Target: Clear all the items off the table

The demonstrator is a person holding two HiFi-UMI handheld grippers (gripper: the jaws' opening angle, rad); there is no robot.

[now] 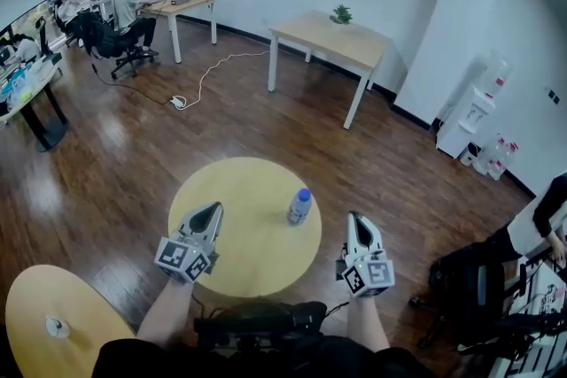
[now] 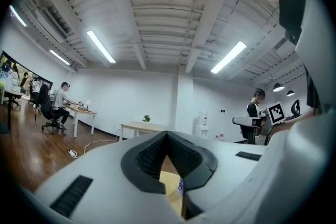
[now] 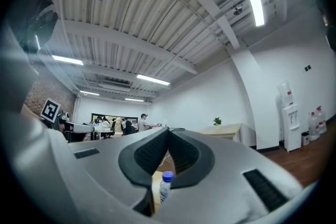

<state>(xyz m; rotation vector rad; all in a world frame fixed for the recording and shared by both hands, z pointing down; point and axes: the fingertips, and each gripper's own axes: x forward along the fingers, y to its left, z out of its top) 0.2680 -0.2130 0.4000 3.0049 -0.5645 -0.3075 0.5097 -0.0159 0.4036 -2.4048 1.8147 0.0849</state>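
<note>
A small clear bottle with a blue cap (image 1: 299, 206) stands upright on the round yellow table (image 1: 257, 266), right of its middle. My left gripper (image 1: 215, 210) hovers over the table's left part, its jaws shut with nothing between them. My right gripper (image 1: 354, 220) hangs by the table's right edge, also shut and empty, a short way right of the bottle. In the left gripper view the closed tips (image 2: 168, 134) frame the bottle (image 2: 180, 184) low in the gap. The right gripper view shows the same bottle (image 3: 165, 185) below its closed tips (image 3: 169, 129).
A second round yellow table (image 1: 35, 305) sits at the lower left with a small disc (image 1: 57, 327) on it. A wooden table with a plant (image 1: 332, 38) stands farther off. A water dispenser (image 1: 469, 115) is at the right wall. A black chair (image 1: 465, 288) and a person are at the right.
</note>
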